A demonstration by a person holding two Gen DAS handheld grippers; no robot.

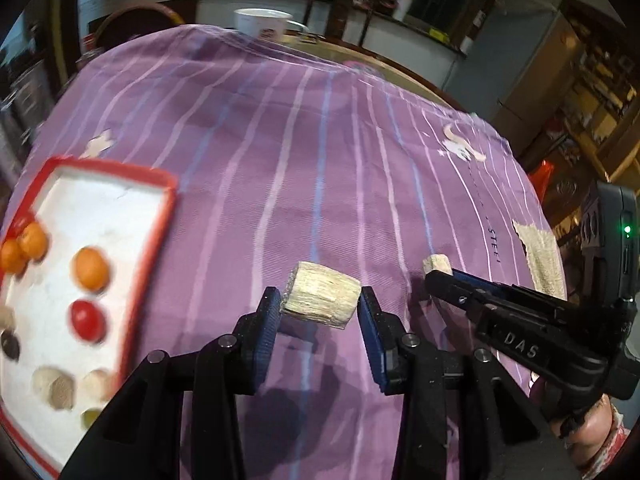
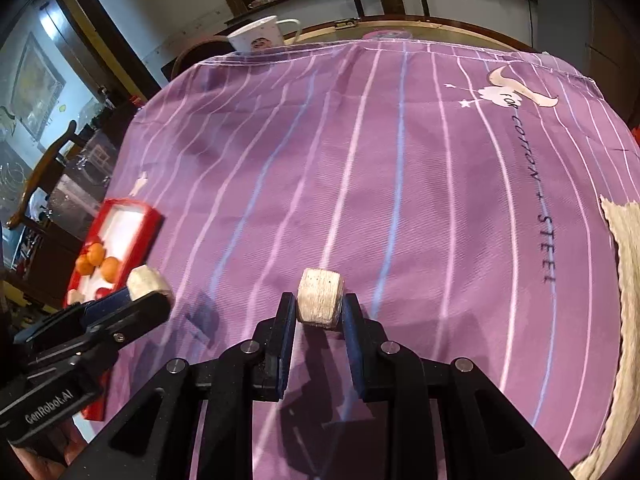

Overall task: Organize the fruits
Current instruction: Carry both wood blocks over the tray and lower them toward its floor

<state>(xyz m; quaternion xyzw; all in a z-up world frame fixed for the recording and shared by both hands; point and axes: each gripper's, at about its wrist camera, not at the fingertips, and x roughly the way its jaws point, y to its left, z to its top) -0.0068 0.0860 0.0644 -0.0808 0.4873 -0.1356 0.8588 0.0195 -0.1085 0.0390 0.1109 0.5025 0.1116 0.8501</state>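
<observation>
My left gripper (image 1: 320,304) is shut on a pale fibrous fruit chunk (image 1: 322,298), held above the purple striped cloth (image 1: 300,160). My right gripper (image 2: 319,304) is shut on a smaller pale chunk (image 2: 320,296). Each gripper shows in the other's view: the right one (image 1: 434,276) with its chunk (image 1: 437,265), the left one (image 2: 136,296) with its chunk (image 2: 147,282). A red-rimmed white tray (image 1: 160,216) at the left holds orange fruits (image 1: 91,269), a red one (image 1: 86,319), a dark one and pale chunks (image 1: 58,388). The tray also shows in the right wrist view (image 2: 150,228).
A white mug (image 1: 262,22) stands at the table's far edge, also in the right wrist view (image 2: 260,34). A pale fibrous mat (image 2: 628,280) lies on the cloth at the right edge. Chairs and a counter stand beyond the table.
</observation>
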